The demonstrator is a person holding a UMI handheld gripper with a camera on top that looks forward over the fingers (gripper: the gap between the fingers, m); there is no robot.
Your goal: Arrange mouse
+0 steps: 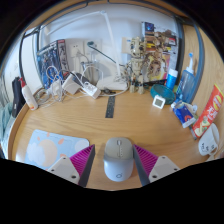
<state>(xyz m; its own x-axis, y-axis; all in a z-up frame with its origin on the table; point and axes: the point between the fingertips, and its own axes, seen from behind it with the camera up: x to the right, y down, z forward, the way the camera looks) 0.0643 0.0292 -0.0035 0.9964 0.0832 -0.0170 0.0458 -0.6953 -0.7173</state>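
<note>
On the desk [110,122] we've got the gripper [117,162] open around the mouse [118,158], fingers flanking it so closing should grab it squarely.

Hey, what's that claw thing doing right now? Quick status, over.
Gripper open. Mouse sits on the desk between the fingers, not visibly clamped. Mouse pad beside it; nothing blocking. Over.
</note>
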